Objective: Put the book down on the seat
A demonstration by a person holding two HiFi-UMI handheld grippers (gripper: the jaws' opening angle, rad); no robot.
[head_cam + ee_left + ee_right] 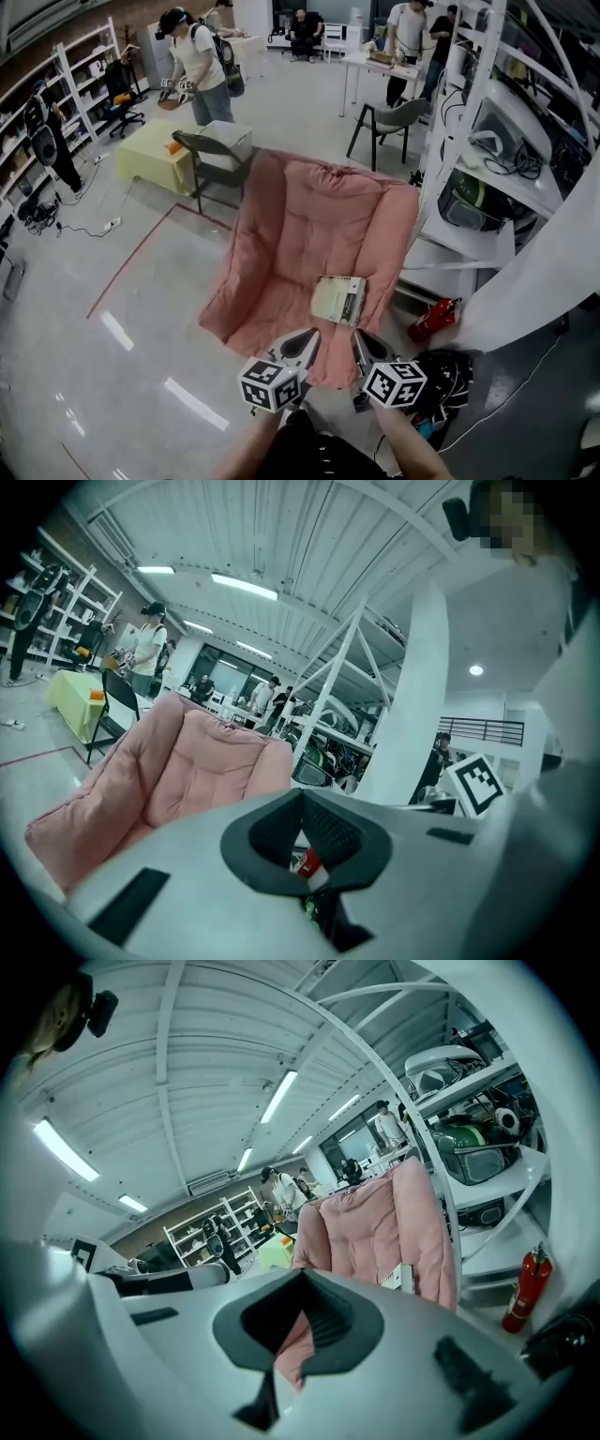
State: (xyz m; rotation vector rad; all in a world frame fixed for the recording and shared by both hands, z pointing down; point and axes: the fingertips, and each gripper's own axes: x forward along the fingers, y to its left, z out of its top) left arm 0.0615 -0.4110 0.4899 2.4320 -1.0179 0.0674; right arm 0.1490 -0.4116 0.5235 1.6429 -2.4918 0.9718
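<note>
A pale book (339, 299) lies flat on the seat of the pink padded chair (309, 234), toward its right side, with nothing holding it. Both grippers hover side by side just in front of the seat's front edge, below the book. My left gripper (302, 345) is shut and empty. My right gripper (361, 349) is also shut with nothing in it. The right gripper view looks past its closed jaws (302, 1279) at the pink chair (375, 1227) and the book's edge (405, 1279). In the left gripper view the closed jaws (302, 797) face the chair (178, 771); the book is hidden there.
A red fire extinguisher (433, 319) lies on the floor right of the chair, beside white shelving (497, 141). Behind the chair stand a dark folding chair (211, 159), a yellow-green table (155, 155) and a grey chair (389, 117). A person (199, 61) stands further back.
</note>
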